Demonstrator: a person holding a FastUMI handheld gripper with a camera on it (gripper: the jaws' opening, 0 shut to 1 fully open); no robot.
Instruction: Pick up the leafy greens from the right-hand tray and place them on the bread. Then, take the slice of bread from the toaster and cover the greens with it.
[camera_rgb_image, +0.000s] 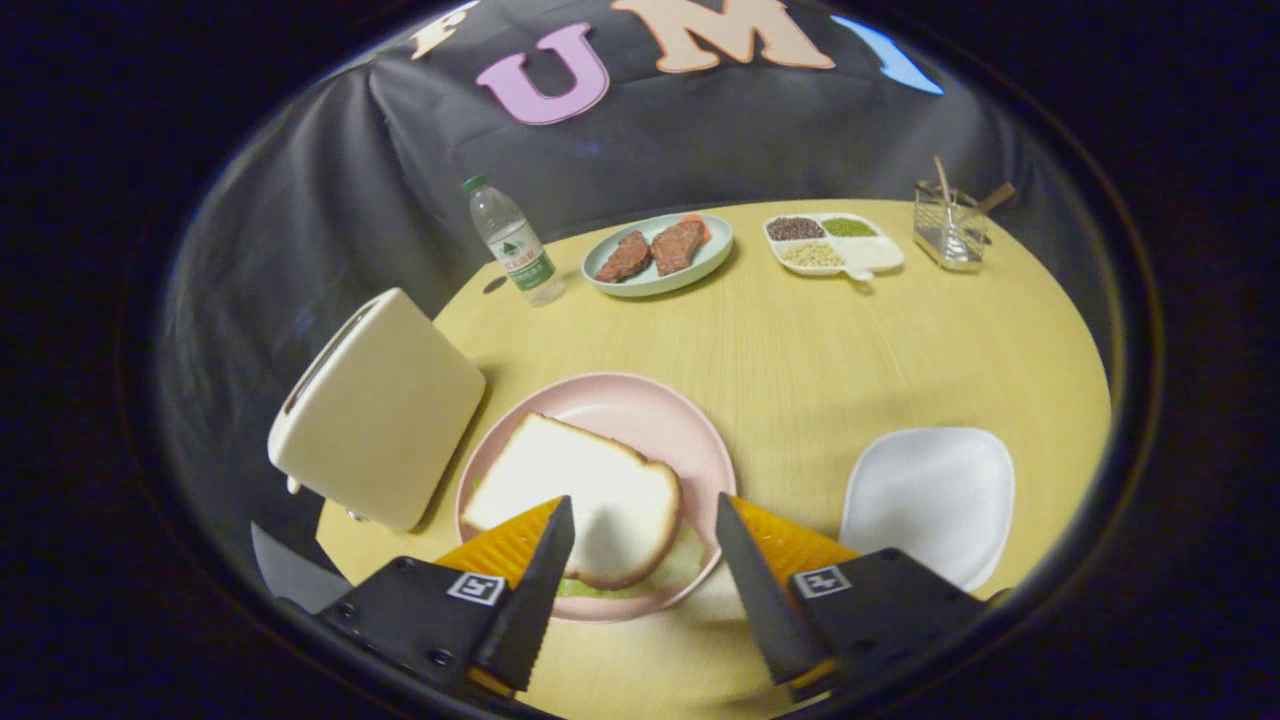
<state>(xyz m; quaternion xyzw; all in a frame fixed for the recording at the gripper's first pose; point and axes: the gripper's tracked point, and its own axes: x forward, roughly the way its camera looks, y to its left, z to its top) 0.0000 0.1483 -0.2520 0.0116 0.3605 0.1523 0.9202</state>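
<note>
**Gripper view: bread sits on the greens, fingers wide and holding nothing**

Gripper view looks down over a round yellow surface (800, 340). The hand-held gripper (645, 525) has its two fingers spread wide, with nothing between them. The fingers hang just above the near rim of a pink plate (610, 395), and they point forward and a bit down.

On the pink plate lies a slice of bread (585, 490). A thin strip of leafy greens (680, 570) peeks out from under its near edge. So the bread looks like it is already on top of the greens, and the task seems almost done.

The toaster (375, 410) stands at the left edge of the surface, touching or just beside the pink plate. The white tray (930, 495) sits near the right edge and has nothing in it.

To finish well, the gripper should lift away slowly and straight, so a finger does not bump the bread and slide it off the greens. If the bread looks crooked, a soft push on its edge would do.

Far across the surface stand a water bottle (512, 242), a plate of meat (657, 252), a dish of beans (832, 243) and a wire holder (950, 225).
</note>
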